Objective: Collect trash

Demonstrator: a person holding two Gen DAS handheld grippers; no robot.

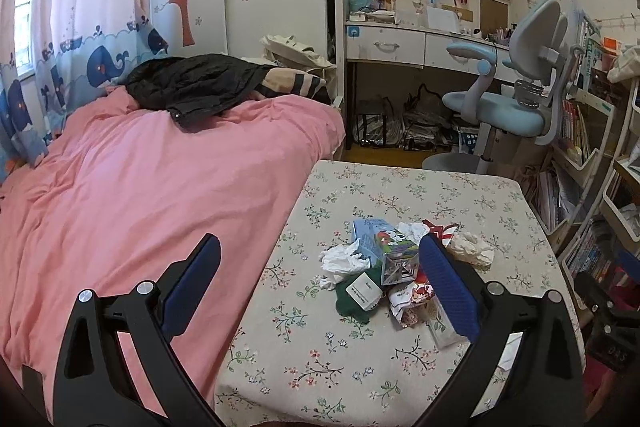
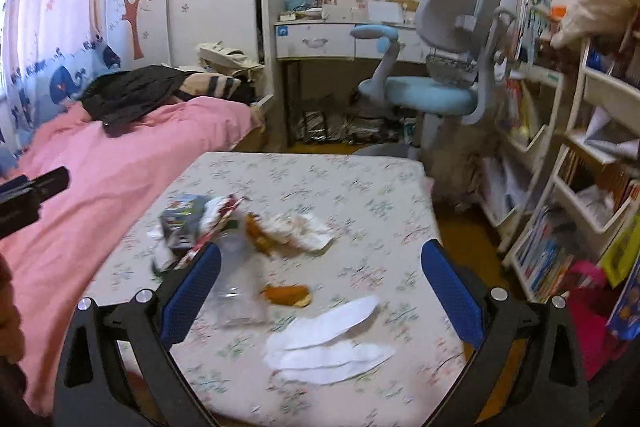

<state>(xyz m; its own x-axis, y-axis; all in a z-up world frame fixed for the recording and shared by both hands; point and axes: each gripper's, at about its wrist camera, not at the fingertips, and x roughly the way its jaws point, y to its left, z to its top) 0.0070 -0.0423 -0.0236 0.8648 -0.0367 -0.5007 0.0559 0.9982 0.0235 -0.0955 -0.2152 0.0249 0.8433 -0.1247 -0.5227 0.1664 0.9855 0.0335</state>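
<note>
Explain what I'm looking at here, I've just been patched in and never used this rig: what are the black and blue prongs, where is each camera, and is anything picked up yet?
No robot arm here: a person carries a two-finger gripper in each hand, with a fisheye camera on each looking forward along the fingers. The black arms with blue pads at the bottom of each picture are those fingers.

The left wrist view shows the left gripper open and empty above the floral table, facing a trash pile: a printed carton, crumpled tissue and wrappers.

The right wrist view is motion-blurred. The right gripper is also open and empty. Below it lie white paper pieces and an orange scrap.

Nothing is held yet.
</note>
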